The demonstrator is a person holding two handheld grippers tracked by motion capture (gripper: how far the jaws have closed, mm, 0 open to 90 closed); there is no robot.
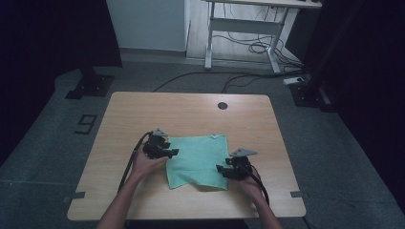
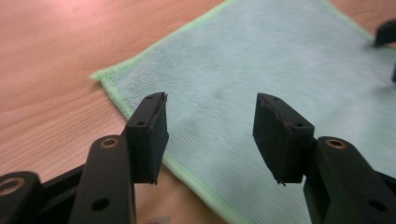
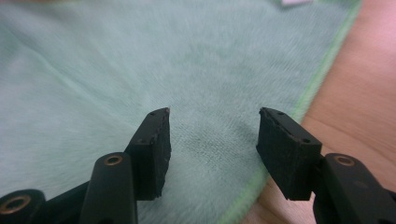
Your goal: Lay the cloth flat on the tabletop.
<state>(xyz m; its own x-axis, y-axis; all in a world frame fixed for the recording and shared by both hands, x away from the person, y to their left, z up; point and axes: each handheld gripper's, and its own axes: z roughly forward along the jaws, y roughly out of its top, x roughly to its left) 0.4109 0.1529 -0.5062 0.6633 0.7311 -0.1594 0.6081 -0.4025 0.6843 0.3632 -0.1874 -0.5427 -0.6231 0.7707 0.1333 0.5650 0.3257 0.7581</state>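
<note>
So there's a green microfiber cloth point(image 1: 198, 160) lying on the near half of the table point(image 1: 191, 112), roughly in the middle between left and right. It's mostly flat, with a lighter green stitched hem, a small white tag point(image 1: 215, 136) at its far edge, and a rumpled near edge where the fabric bunches a bit towards the near right corner.

The left hand-held gripper point(image 1: 173, 152) sits at the cloth's left edge, up near the far left corner. In the left gripper view point(image 2: 210, 135) the jaws stand apart with nothing pinched between them, just the cloth's hem and corner showing underneath and beyond. Can't tell if the tips actually touch the fabric.

The right hand-held gripper point(image 1: 219, 168) is at the cloth's right side, near the near right corner, pointing left over the fabric. In the right gripper view point(image 3: 212, 144) its jaws are likewise spread, gripping nothing, with the cloth under the gap and the hem running past the right-hand jaw onto bare wood.

Further out: a round dark grommet hole point(image 1: 222, 105) near the far edge of the table, cables point(image 1: 253, 45) on the floor beyond, and the white legs of another desk point(image 1: 243, 28) at the far side.
</note>
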